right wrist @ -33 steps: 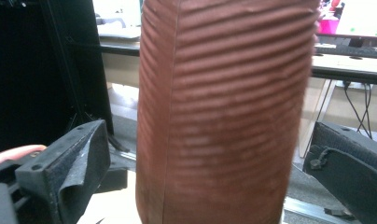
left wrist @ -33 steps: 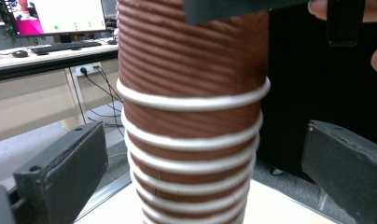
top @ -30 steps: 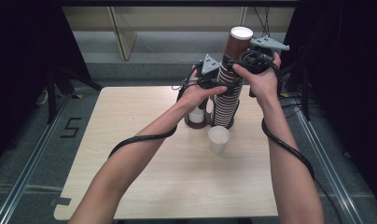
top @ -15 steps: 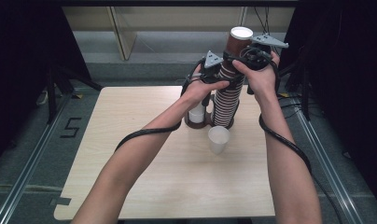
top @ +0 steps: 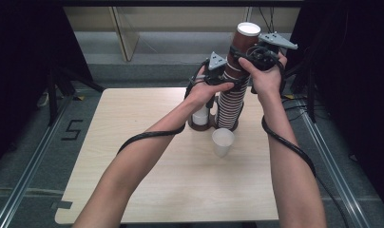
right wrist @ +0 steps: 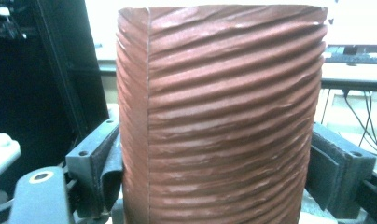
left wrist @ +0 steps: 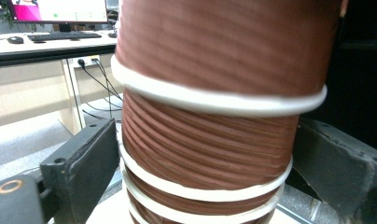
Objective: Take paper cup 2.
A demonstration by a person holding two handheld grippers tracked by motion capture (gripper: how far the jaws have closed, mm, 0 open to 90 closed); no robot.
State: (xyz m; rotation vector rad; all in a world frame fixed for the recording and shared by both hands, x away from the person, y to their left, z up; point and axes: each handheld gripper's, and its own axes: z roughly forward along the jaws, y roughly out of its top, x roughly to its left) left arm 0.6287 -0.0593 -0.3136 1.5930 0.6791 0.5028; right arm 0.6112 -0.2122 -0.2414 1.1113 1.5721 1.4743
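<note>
Two grippers clamp a tall stack of brown ribbed paper cups that stands on the wooden surface, the left gripper around its middle and the right gripper on the top cup. Both pairs of jaws have just been closing, and their pads now press the cup walls. One white cup stands just in front of the stack.

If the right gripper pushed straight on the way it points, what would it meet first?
The top brown cup of the stack, already between the right gripper's jaws, which have just been closing and seem to touch its sides; beyond it, depth is unclear.
</note>
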